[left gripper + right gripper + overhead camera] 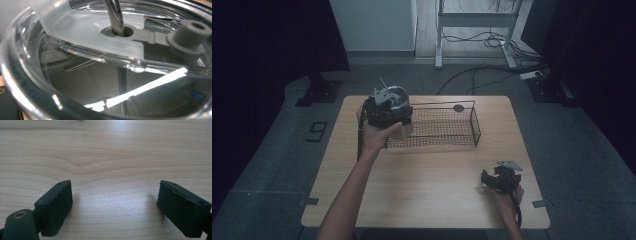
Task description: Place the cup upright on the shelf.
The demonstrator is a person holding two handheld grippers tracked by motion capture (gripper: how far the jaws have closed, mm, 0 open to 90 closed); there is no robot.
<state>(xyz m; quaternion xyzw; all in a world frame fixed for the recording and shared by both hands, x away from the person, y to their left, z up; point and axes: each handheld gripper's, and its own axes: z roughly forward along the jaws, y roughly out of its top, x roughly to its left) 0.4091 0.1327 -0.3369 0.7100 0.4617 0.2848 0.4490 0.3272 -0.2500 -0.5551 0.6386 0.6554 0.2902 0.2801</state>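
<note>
A tumbler [398, 98] with a clear lid [82, 82] and a metal straw [115, 15] is at the left end of the black wire basket [472, 125]. My left gripper [387, 114] is wrapped around the tumbler from the near side and holds it. The lid sits so close to the camera that it hides the jaws. A grey stopper [191, 33] stands on the lid beside the straw hole. My right gripper [498, 179] rests low over the bare wood at the table's front right. In the right gripper view it [115, 207] is open, with nothing between its pads [56, 207].
The wire basket runs along the back middle of the wooden table [427, 185]; a small dark round thing [458, 107] lies at its far edge. Cables [482, 70] and a desk frame [472, 30] are on the floor beyond.
</note>
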